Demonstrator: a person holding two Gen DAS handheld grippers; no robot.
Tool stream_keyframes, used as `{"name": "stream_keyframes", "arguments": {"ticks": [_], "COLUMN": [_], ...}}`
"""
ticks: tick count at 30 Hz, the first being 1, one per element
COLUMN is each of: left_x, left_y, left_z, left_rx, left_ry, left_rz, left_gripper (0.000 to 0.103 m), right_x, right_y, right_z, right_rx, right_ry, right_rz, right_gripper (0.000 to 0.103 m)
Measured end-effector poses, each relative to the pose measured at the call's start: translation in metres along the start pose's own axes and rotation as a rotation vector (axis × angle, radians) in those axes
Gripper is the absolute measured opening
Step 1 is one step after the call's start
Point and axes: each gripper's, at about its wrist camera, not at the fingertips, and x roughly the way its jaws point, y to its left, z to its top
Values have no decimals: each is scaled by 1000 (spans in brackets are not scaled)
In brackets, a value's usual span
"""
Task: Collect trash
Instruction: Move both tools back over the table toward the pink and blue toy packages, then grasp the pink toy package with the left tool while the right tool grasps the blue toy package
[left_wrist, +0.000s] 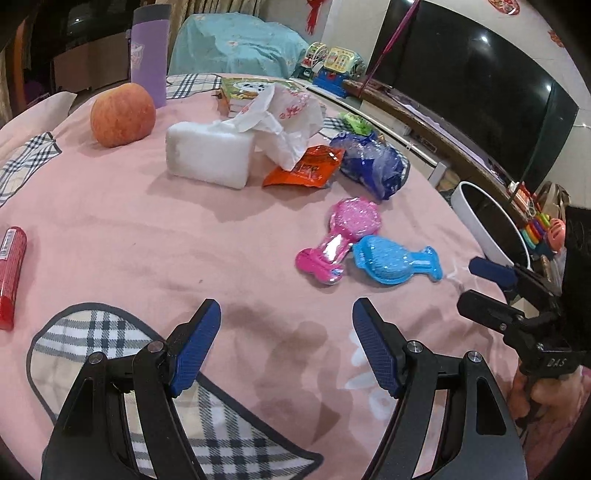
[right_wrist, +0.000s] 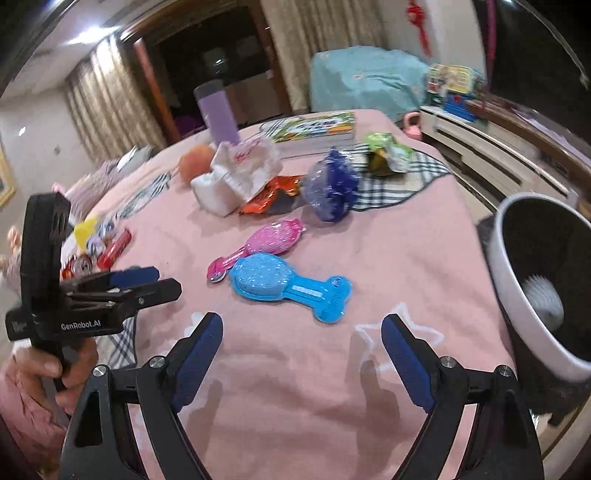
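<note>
Both grippers are hovering above a pink bedspread, and neither is holding anything. The left gripper is standing with its jaws wide apart over bare cloth; the right gripper is likewise spread wide, with nothing between its pads. The trash is lying in a loose cluster toward the far middle of the bedspread: a white plastic bag is draping over a white foam block, an orange wrapper is tucked partly beneath the bag, a crumpled blue wrapper is sitting just beside it, and a green wrapper is lying farther back on a plaid patch. A white bin is standing just off the edge of the bed on the right-hand side, probably so that collected pieces need only a short carry. Two hairbrushes, pink and blue, are lying touching each other between the grippers and the trash; an apple and a purple flask are standing well apart from it and are presumably not waste. The right wrist view is blurring, so print on the wrappers is unreadable. The bin's base is cut off, a pale object inside it cannot be identified, and a red tube is being clipped by the frame edge.
</note>
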Motion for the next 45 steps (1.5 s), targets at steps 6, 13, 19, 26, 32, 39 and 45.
{"name": "stream_keyframes", "arguments": {"ticks": [6,13,19,26,32,39,45], "left_x": [6,14,23,45,51,40,15], "left_y": [7,2,-11,-37,-50,-36,-6], "left_z": [0,6,13,23,27,24,7], "left_rx": [-16,-2,40,158,222,168,75], "left_ry": [17,24,29,58,44,30,16], "left_rz": [7,8,14,36,34,1,8], "left_gripper": [76,75,75,74,35,35,35], "right_x": [21,37,35,19,5,3,12], "right_y": [6,-11,-20,-42,-51,-40,-11], "right_z": [9,14,11,1,-3,2,10], "right_rx": [-99,-35,7,105,153,121,-32], "right_ry": [38,76,84,72,47,18,14], "right_rz": [-3,2,-53,-57,-60,-28,11], "right_gripper": [89,87,22,0,6,19,50]}}
